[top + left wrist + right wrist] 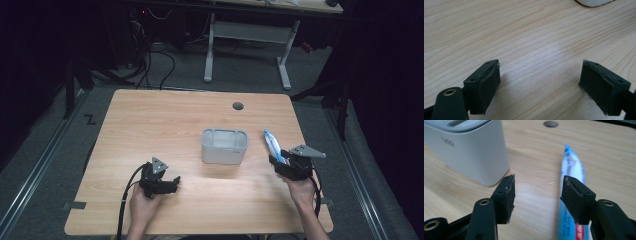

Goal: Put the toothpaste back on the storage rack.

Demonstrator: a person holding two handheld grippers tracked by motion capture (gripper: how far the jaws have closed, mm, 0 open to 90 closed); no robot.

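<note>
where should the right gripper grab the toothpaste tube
Grip the toothpaste tube across its narrow width near the middle, coming from above. It lies flat on the table, pointing away. The right gripper is open but offset; its right jaw overlaps the tube, so shift right first.

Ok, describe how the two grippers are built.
Both are black. The left gripper and right gripper each carry a grey three-cornered plate on top and trail a black cable. Each has two blocky jaws faced with dark, worn pads, bolted to black arms with brass-ringed holes.
</note>
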